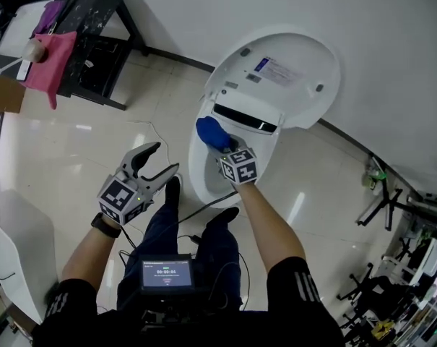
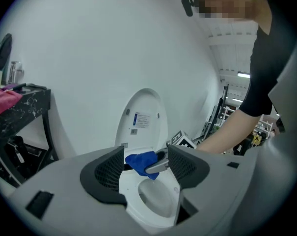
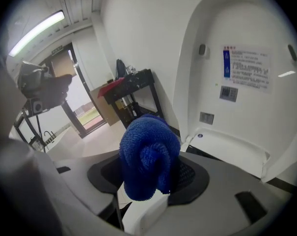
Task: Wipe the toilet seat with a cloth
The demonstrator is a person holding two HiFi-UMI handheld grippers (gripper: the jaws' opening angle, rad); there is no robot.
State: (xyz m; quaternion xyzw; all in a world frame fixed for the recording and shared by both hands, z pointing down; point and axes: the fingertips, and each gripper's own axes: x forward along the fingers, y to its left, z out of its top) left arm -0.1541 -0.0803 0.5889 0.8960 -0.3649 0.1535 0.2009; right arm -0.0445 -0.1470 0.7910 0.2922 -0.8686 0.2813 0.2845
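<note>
The right gripper [image 1: 223, 144] has its fingers [image 3: 191, 177] closed on a bunched blue cloth [image 1: 211, 131], which bulges up and out between them in the right gripper view. It holds the cloth at the back edge of the toilet seat [image 1: 197, 170], just in front of the hinge line where the raised lid [image 1: 279, 71] begins. Whether the cloth presses on the seat there cannot be told. In the left gripper view the cloth hangs over the seat's rear part. The oval of the seat in front of it is bare all the way round the bowl opening. The lid stands up and leans back toward the wall [image 1: 391, 42], so the seat lies open from above.

The left gripper [image 1: 163, 159] hovers off the seat's left edge, over the floor [image 1: 74, 150]. Its fingers [image 2: 108, 168] are spread wide with nothing held between them. It is near the seat's rim but apart from it. The person's legs [image 1: 160, 230] stand at the front of the bowl.

To the left the tiled floor lies open as far as a black bench [image 1: 95, 20], well apart from the toilet, where a pink cloth [image 1: 50, 60] drapes over the bench's edge. On the toilet's right the floor runs free along the wall to some metal stands [image 1: 391, 208] farther off.
</note>
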